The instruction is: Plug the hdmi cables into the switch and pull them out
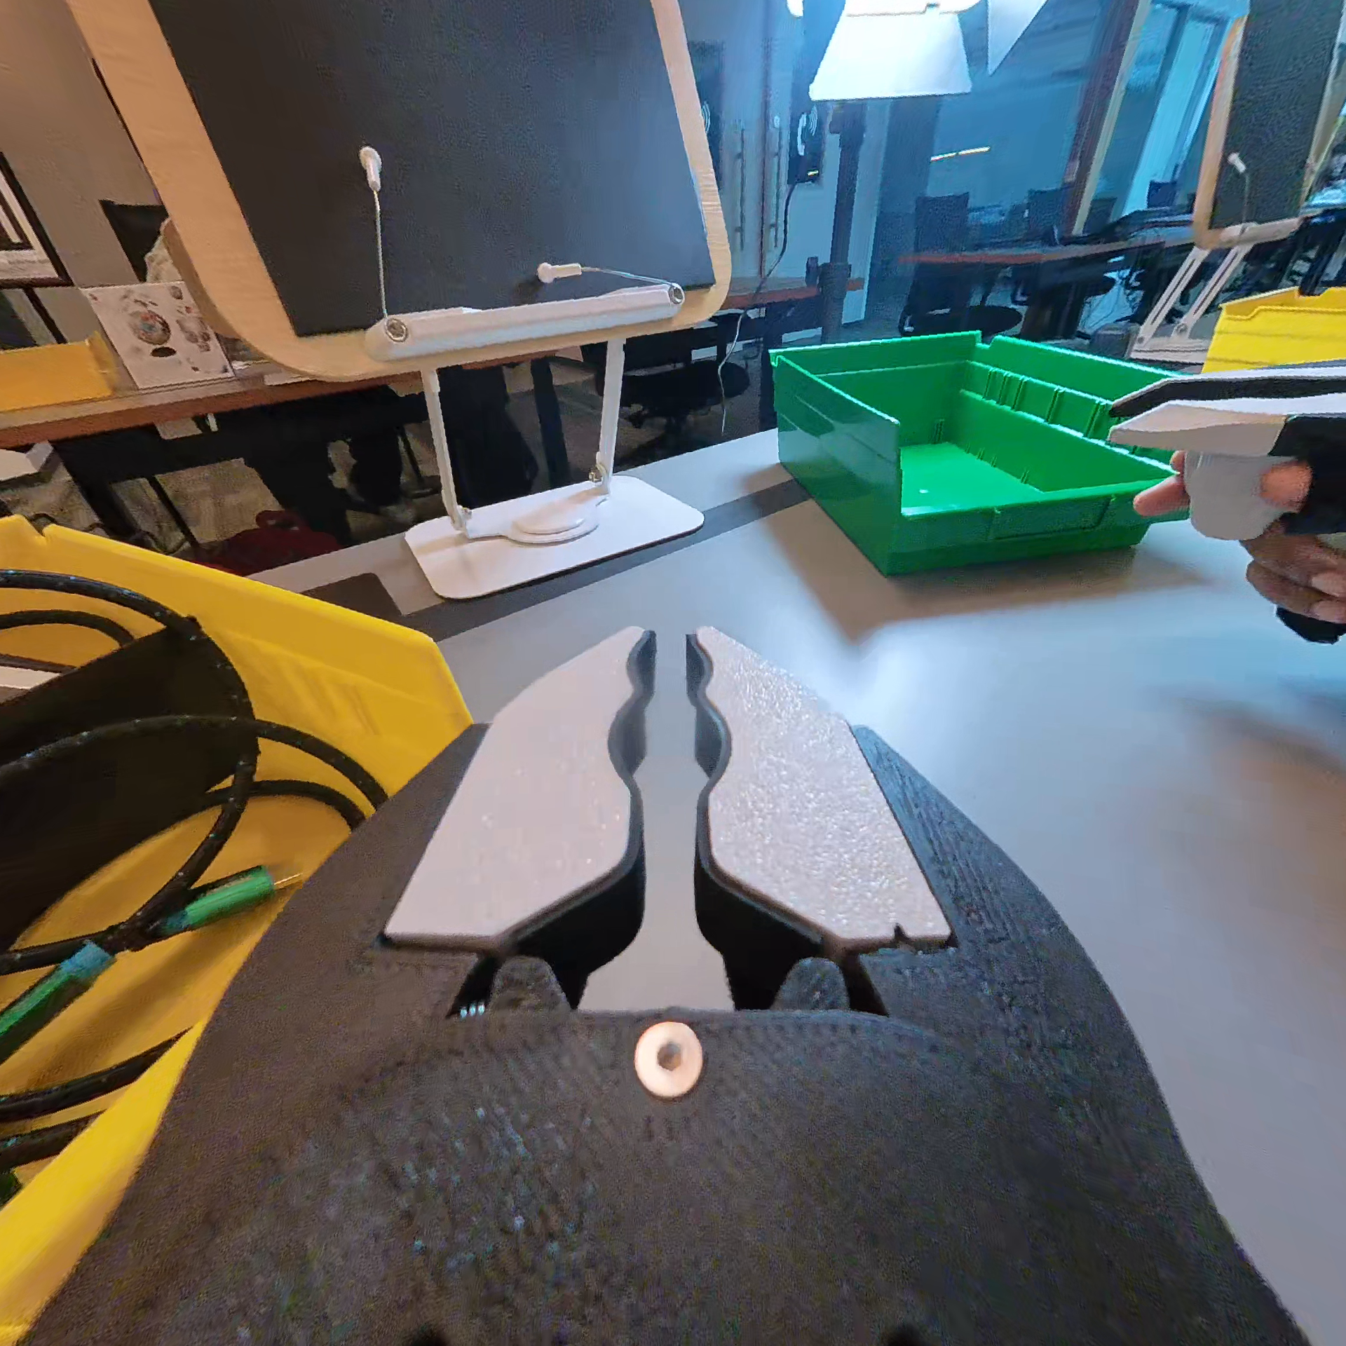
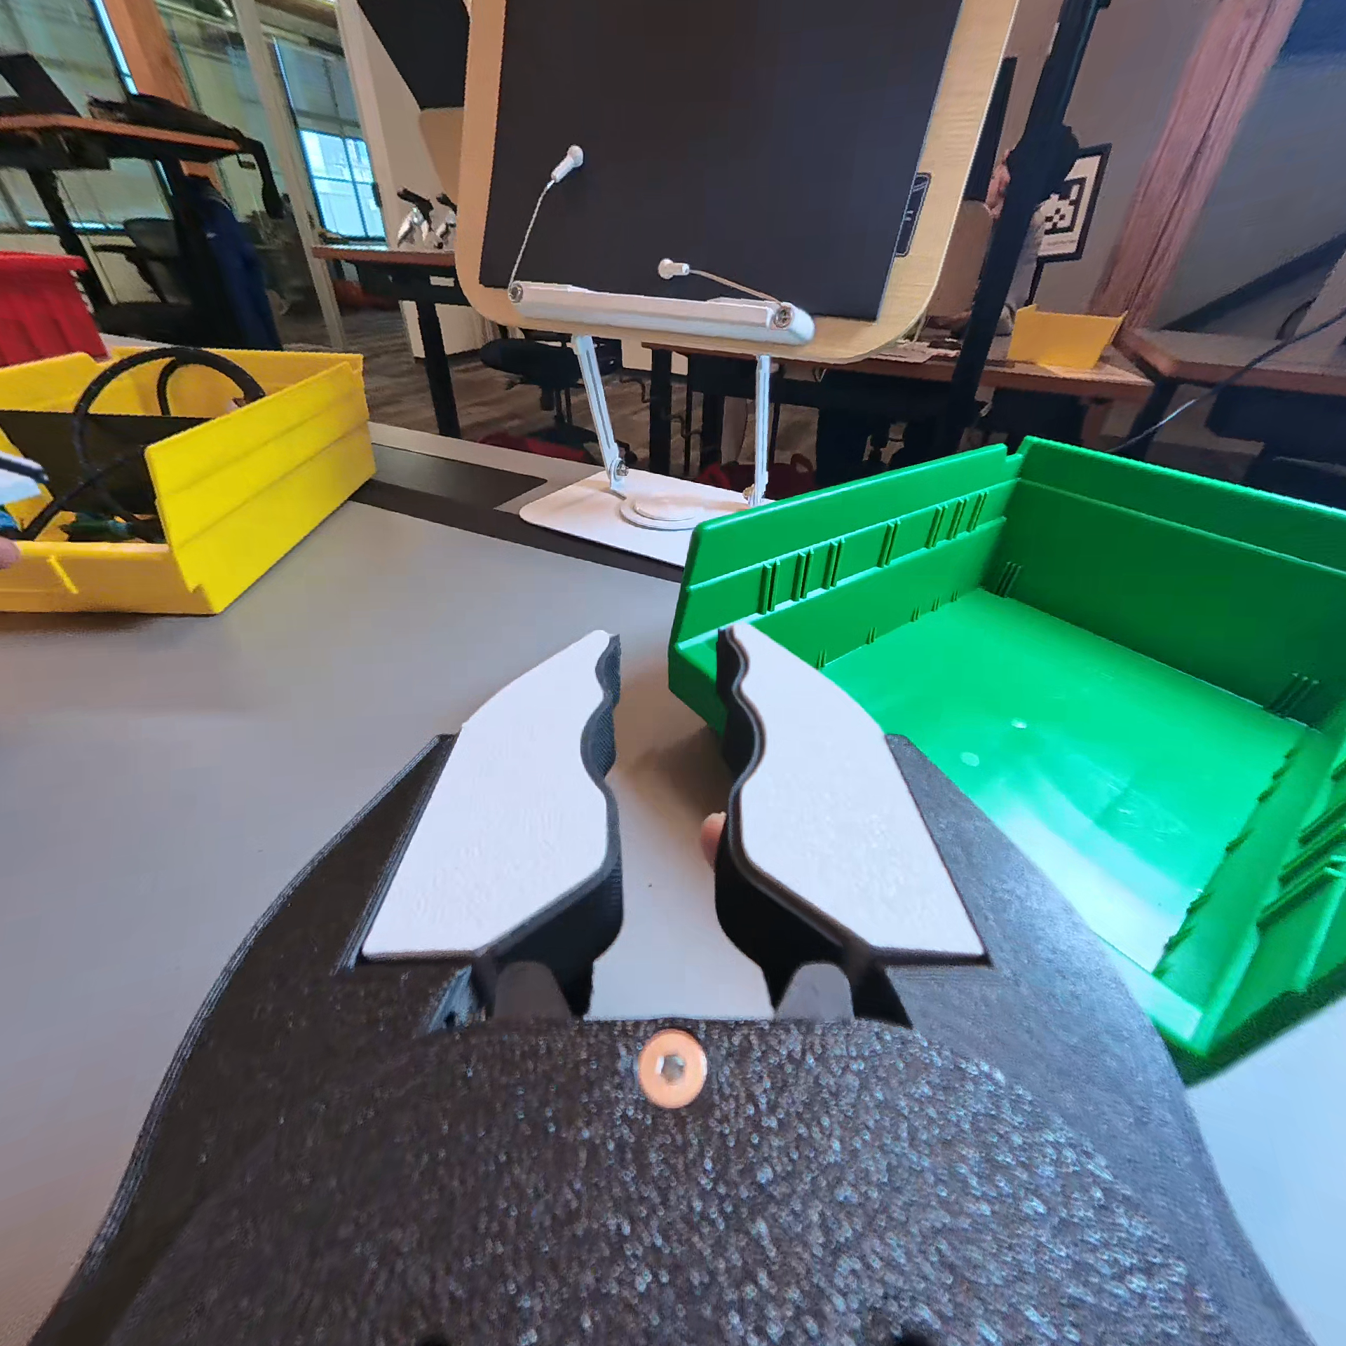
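Note:
Black HDMI cables (image 1: 182, 743) with green-wrapped ends (image 1: 218, 903) lie coiled in a yellow bin (image 1: 349, 677) at my left, over a dark flat thing (image 1: 95, 728) that I cannot identify. My left gripper (image 1: 670, 641) hovers over the grey table beside that bin, open only a narrow slit and empty. My right gripper (image 2: 668, 641) is slightly open and empty, just left of the green bin (image 2: 1092, 728). It also shows in the left wrist view (image 1: 1122, 419), held by a hand. The yellow bin (image 2: 255, 473) and cables (image 2: 146, 371) show far left in the right wrist view.
The green bin (image 1: 1020, 466) holds nothing. A dark panel in a wooden frame (image 1: 451, 146) stands on a white stand (image 1: 553, 539) at the table's far edge, between the bins. A second yellow bin (image 1: 1274, 335) sits behind the green one. Grey tabletop (image 1: 947, 728) lies between the grippers. My hands' fingertips stand some 25 cm from each other.

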Available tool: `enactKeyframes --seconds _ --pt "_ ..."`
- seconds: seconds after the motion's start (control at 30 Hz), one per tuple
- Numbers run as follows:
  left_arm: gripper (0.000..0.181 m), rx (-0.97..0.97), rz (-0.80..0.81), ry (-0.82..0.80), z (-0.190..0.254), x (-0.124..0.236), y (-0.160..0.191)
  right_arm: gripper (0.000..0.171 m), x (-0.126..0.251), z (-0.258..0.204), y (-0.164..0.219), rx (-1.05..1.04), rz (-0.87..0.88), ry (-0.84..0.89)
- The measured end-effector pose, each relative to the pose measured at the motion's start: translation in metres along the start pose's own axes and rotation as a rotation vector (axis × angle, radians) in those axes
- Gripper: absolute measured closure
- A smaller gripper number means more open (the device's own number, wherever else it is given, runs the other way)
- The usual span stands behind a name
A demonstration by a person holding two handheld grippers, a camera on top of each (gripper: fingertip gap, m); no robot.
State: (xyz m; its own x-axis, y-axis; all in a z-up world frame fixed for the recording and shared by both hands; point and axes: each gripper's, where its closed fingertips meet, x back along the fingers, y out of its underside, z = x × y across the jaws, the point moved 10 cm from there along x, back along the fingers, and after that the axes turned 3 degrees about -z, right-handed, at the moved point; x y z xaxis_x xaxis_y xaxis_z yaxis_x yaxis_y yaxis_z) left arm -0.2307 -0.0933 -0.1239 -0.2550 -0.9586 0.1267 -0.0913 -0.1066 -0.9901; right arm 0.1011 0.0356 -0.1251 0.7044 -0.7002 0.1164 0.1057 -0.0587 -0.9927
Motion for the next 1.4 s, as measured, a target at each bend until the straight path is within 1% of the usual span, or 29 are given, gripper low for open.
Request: enactKeyframes --seconds 0.1,0.2,0.3,0.47,0.8,0.93,1.03,1.23,1.4 --pt "0.163 0.035 -0.013 0.010 -0.005 -0.001 0.003 0.145 0.003 0.006 0.000 -0.017 0.017 0.009" --pt "0.151 0.099 0.023 0.016 -0.011 0.002 0.002 0.141 0.003 0.011 -0.001 -0.043 0.035 0.012" --pt "0.146 0.118 0.064 -0.010 -0.016 0.006 0.000 0.139 0.004 0.012 -0.001 -0.054 0.055 0.005" --pt "0.146 0.137 0.081 -0.025 -0.023 0.009 0.000 0.138 0.004 0.010 -0.001 -0.047 0.061 -0.008" --pt "0.147 0.078 0.101 -0.027 -0.018 0.016 -0.008 0.137 0.006 0.004 -0.004 -0.014 0.079 -0.040" --pt "0.146 0.052 0.062 -0.022 -0.014 0.014 -0.005 0.137 0.004 0.000 -0.002 -0.004 0.066 -0.059" --pt "0.142 0.000 0.009 -0.011 -0.007 0.010 -0.003 0.136 0.004 -0.001 -0.003 0.005 0.066 -0.074" --pt "0.141 -0.066 -0.023 -0.006 0.004 0.007 0.000 0.135 0.005 -0.005 -0.003 0.011 0.068 -0.103" --pt "0.152 -0.178 -0.120 -0.077 0.015 -0.003 0.002 0.138 0.004 -0.023 -0.009 0.104 0.092 -0.155"
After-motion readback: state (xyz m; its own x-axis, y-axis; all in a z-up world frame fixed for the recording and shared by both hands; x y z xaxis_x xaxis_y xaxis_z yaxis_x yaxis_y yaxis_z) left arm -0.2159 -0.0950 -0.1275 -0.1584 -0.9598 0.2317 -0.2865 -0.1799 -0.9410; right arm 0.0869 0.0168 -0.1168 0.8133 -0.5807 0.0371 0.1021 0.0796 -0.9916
